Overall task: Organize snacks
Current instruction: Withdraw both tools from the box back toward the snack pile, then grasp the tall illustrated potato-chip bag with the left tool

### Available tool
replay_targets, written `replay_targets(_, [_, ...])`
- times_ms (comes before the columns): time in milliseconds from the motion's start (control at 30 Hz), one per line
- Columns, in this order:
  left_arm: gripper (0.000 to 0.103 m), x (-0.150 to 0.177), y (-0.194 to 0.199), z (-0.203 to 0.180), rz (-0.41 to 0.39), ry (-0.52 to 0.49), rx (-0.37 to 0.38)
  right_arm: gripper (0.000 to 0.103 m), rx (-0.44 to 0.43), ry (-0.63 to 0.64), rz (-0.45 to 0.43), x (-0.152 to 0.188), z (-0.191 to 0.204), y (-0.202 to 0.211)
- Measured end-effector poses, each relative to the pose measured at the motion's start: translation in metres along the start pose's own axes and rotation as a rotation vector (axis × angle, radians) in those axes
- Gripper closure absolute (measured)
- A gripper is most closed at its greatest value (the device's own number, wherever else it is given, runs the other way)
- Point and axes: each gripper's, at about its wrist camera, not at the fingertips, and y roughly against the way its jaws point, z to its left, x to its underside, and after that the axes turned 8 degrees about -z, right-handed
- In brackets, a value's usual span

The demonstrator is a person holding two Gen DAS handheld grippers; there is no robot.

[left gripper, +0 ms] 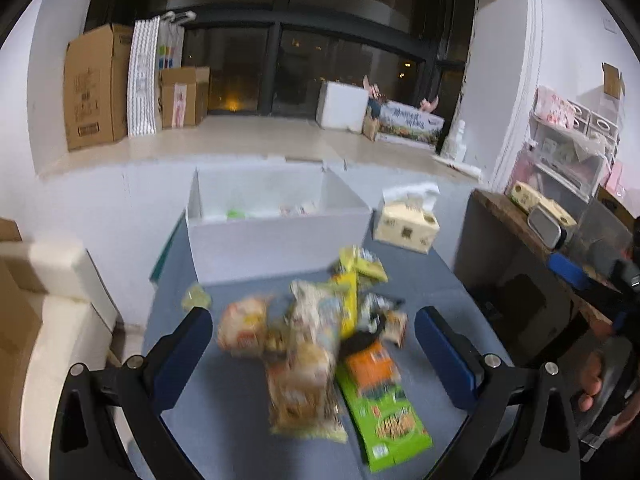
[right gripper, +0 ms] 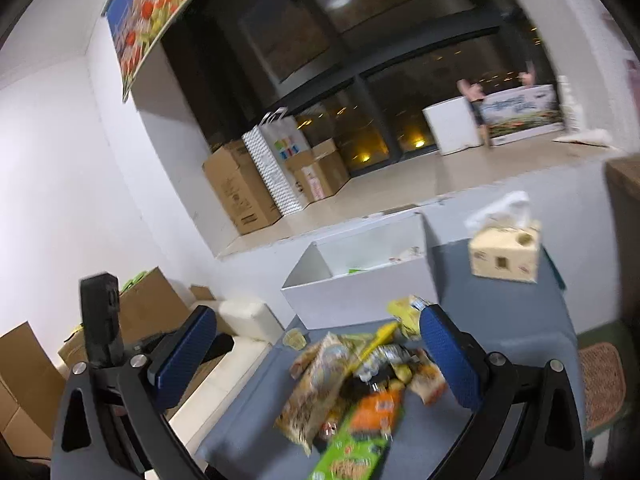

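Blue table [left gripper: 240, 432]: blurred snack pile [left gripper: 320, 340], labels unreadable; left gripper [left gripper: 313, 338], right gripper [right gripper: 318, 346] fingers spread, empty.

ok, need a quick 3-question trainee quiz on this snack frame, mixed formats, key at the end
1. True or false: the left gripper is shut on a packet.
2. Which lies nearest the camera in the left wrist view? A) cream tissue box B) green rectangular snack packet C) open white rectangular box
3. Fill in: the heap of snack packets lies on the grey-blue ___.

Key: 1 false, both its fingers stand wide apart, as do the right gripper's; 2 B; 3 tabletop.
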Motion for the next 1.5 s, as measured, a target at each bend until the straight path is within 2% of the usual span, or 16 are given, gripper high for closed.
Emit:
replay_targets(100, [0.000,0.020,-0.007,-0.001,0.042,0.011,-0.018,0.000,0.007,-0.034,-0.010,0.009,-0.003,0.021])
replay_targets(300, [0.000,0.045,-0.036,0.002,0.114,0.032,-0.009,0.000,0.027,-0.016,-0.026,0.013,-0.005,0.042])
replay_targets(567, [0.000,0.068,-0.095,0.007,0.224,0.047,0.010,0.000,0.027,0.021,-0.024,0.014,0.000,0.048])
replay_targets(733, [0.001,0.077,-0.114,0.007,0.261,0.038,0.006,0.000,0.038,0.035,-0.027,0.017,0.001,0.050])
replay_targets(800, [0.006,0.078,-0.116,0.007,0.262,0.037,0.014,0.000,0.043,0.037,-0.023,0.017,0.001,0.050])
replay_targets(833, [0.023,0.079,-0.117,0.006,0.265,0.033,0.017,0.000,0.044,0.039,-0.023,0.017,0.002,0.049])
replay_targets(867, [0.045,0.079,-0.119,0.006,0.274,0.029,0.021,0.000,0.043,0.041,-0.021,0.018,0.002,0.049])
replay_targets(933, [0.061,0.082,-0.122,0.005,0.293,0.023,0.016,0.000,0.041,0.044,-0.018,0.018,0.004,0.049])
replay_targets(1067, [0.068,0.080,-0.109,0.003,0.247,0.022,0.017,0.000,0.052,0.052,-0.008,0.019,0.005,0.048])
replay_targets(1267, [0.070,0.072,-0.075,-0.001,0.181,0.022,0.044,0.000,0.063,0.059,0.012,0.020,0.007,0.045])
replay_targets(1500, [0.070,0.051,-0.025,0.002,0.056,0.035,0.055,0.000,0.076,0.059,0.055,0.026,0.006,0.033])
